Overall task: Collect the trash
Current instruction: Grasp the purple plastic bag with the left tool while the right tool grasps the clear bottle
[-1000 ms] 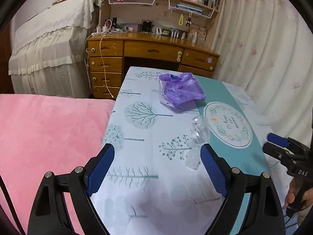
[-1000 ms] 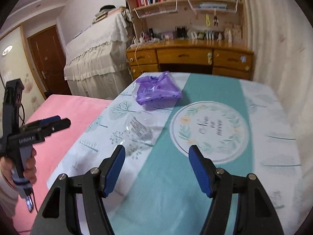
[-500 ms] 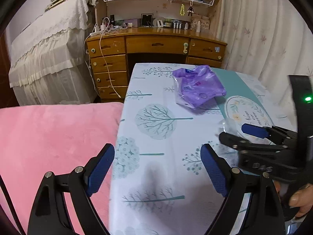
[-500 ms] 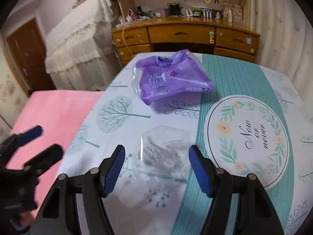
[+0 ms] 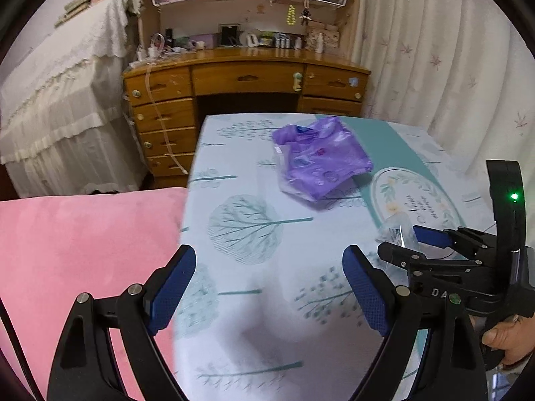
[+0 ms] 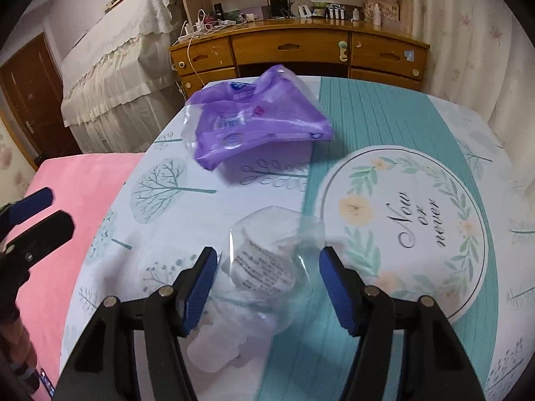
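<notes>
A crumpled clear plastic bottle (image 6: 267, 264) lies on the tree-print tablecloth (image 6: 174, 187), between the fingers of my right gripper (image 6: 269, 287). Its jaws are closing around the bottle, and a small gap still shows at each blue pad. In the left wrist view the right gripper (image 5: 421, 247) reaches in from the right, over a glimpse of the clear bottle (image 5: 396, 234). A purple plastic bag (image 6: 257, 123) sits farther back on the table, also seen as the purple bag (image 5: 321, 160). My left gripper (image 5: 269, 287) hangs open and empty over the table's left edge.
A pink blanket (image 5: 83, 250) borders the table on the left. A wooden desk (image 5: 247, 80) with drawers stands behind the table, beside a cloth-covered piece of furniture (image 5: 60, 107). A curtain (image 5: 434, 50) hangs at right. A teal runner with a round wreath print (image 6: 408, 220) covers the table's right side.
My right gripper has come forward and down until the clear bottle lies between its fingers, and its jaws have narrowed. The left gripper drifted left; the right gripper has entered its view.
</notes>
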Demonstrator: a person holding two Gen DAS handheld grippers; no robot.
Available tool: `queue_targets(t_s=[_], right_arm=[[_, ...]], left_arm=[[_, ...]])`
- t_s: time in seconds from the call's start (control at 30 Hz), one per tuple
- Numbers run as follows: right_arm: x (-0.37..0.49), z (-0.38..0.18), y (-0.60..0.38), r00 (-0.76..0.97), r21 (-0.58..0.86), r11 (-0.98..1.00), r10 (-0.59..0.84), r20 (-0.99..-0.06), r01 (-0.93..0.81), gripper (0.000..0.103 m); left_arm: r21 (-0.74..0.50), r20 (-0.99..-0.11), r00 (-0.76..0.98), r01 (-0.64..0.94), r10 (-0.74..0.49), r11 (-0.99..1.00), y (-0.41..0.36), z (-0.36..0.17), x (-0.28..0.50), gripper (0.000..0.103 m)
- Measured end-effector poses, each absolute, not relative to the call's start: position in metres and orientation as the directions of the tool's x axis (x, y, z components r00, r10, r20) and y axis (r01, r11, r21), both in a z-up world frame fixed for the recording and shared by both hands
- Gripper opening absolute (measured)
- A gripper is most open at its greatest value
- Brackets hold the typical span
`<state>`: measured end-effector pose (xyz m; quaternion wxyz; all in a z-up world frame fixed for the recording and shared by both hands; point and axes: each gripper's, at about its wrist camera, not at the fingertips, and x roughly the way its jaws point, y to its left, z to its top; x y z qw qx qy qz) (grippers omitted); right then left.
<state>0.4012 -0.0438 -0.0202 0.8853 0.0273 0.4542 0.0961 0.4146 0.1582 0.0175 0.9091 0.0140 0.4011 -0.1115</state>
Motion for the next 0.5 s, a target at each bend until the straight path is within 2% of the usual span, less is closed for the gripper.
queue_targets(t_s=[0.33,0.4,0.5], right_arm=[[0.433,-0.012,-0.101,0.614,0.272,0.954,0.291,-0.734,-0.127,0.047],[0.441,-0.012,-0.109,0.62,0.289,0.949,0.303,-0.724,-0.128,0.042],[0.456,-0.015,-0.121,0.621,0.307,0.944,0.314,-0.718,-0.123,0.039]], left_arm=[[-0.166,-0.743,0.594,0.282,-0.308,0.945,0.124,0.007,0.489,0.088],[-0.18,-0.745,0.587,0.28,-0.317,0.943,0.12,0.005,0.506,0.088],[-0.178,-0.751,0.581,0.277,-0.312,0.944,0.113,0.0,0.532,0.088]])
